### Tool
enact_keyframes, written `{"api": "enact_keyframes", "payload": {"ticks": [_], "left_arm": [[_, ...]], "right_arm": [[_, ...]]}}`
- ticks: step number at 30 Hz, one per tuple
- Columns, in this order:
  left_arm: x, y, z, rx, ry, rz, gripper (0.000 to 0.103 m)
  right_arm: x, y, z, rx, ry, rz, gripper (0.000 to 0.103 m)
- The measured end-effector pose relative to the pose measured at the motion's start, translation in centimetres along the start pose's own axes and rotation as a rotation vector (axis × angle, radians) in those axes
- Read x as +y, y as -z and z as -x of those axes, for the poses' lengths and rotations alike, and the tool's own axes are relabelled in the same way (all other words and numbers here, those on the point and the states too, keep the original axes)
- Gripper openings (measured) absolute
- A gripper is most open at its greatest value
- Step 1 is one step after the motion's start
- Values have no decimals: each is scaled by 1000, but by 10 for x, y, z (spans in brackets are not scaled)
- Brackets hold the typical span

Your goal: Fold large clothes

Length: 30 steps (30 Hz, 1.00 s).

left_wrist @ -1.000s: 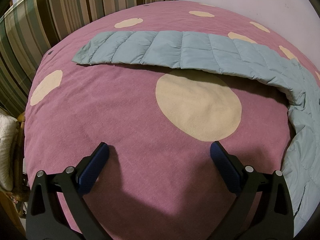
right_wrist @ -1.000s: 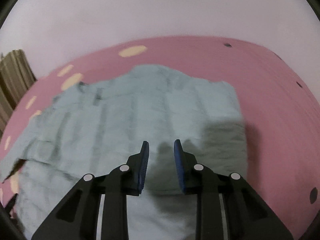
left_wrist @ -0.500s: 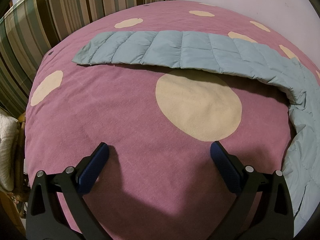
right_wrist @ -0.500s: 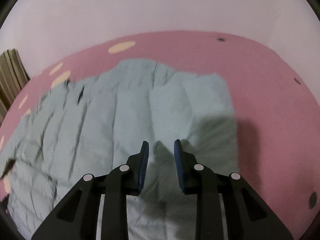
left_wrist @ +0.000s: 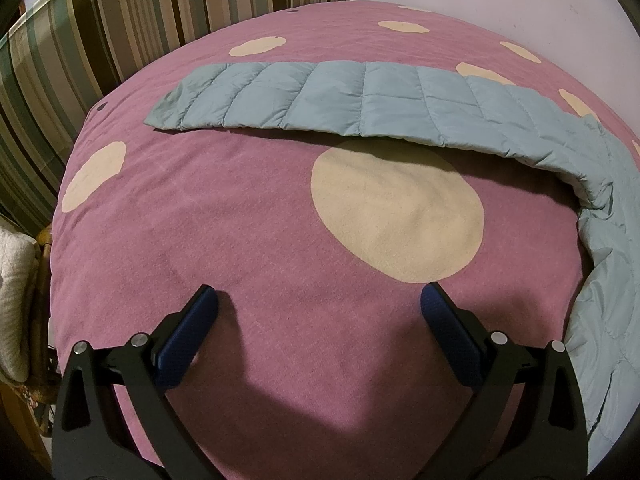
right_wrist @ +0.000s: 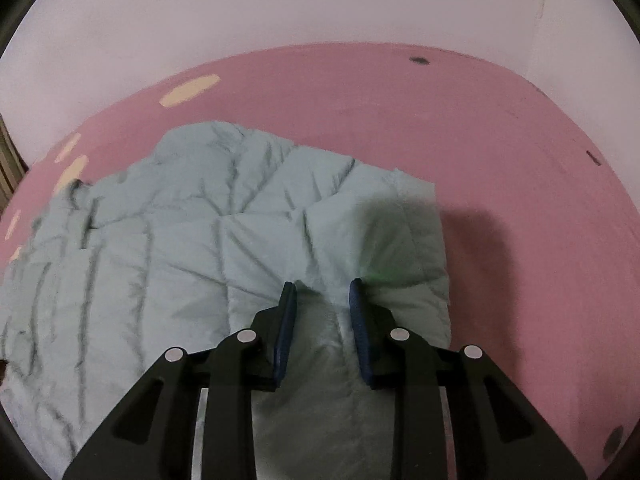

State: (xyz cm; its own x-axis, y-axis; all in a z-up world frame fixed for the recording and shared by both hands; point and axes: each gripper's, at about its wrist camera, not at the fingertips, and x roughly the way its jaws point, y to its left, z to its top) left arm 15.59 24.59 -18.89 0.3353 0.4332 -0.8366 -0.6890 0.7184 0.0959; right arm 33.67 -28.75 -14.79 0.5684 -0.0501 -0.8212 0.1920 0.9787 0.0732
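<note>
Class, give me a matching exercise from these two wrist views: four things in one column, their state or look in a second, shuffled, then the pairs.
1. left claw
2. right claw
3. quilted jacket
4. bed cover

A. pink with cream dots
B. pale blue, spread out
C. wide open, holding nothing
D. pinching blue fabric

Pairs: 1-C, 2-D, 3-B, 4-A

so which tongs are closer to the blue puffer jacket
Right. The right tongs pinch a fold of the blue puffer jacket; the left tongs hang open over the bedspread, apart from it.
</note>
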Motion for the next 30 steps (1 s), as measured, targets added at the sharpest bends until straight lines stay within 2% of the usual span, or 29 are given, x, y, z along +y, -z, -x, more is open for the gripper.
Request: {"api": "enact_keyframes", "payload": {"ticks": [1, 2, 4, 7, 11, 17, 25, 30], "left_arm": [[0, 0, 0, 1, 0, 0, 101], [0, 0, 0, 0, -1, -1, 101], [1, 0, 0, -1, 0, 0, 101], [0, 0, 0, 0, -1, -1, 101], [0, 0, 0, 0, 0, 0, 101], [0, 0, -1, 1, 0, -1, 101], [2, 0, -1, 0, 15, 10, 101], [7, -6, 2, 24, 58, -10, 101]], "right_arm": [[-1, 5, 13, -18, -15, -2, 40], [-2, 13, 27, -43, -20, -5, 56], [-6, 23, 42, -86, -18, -12, 63], [-4, 47, 60, -109, -20, 13, 63], [4, 64, 57, -115, -7, 55, 62], [0, 67, 23, -35, -17, 50, 63], [7, 72, 17, -28, 0, 70, 67], [7, 72, 17, -29, 0, 71, 67]]}}
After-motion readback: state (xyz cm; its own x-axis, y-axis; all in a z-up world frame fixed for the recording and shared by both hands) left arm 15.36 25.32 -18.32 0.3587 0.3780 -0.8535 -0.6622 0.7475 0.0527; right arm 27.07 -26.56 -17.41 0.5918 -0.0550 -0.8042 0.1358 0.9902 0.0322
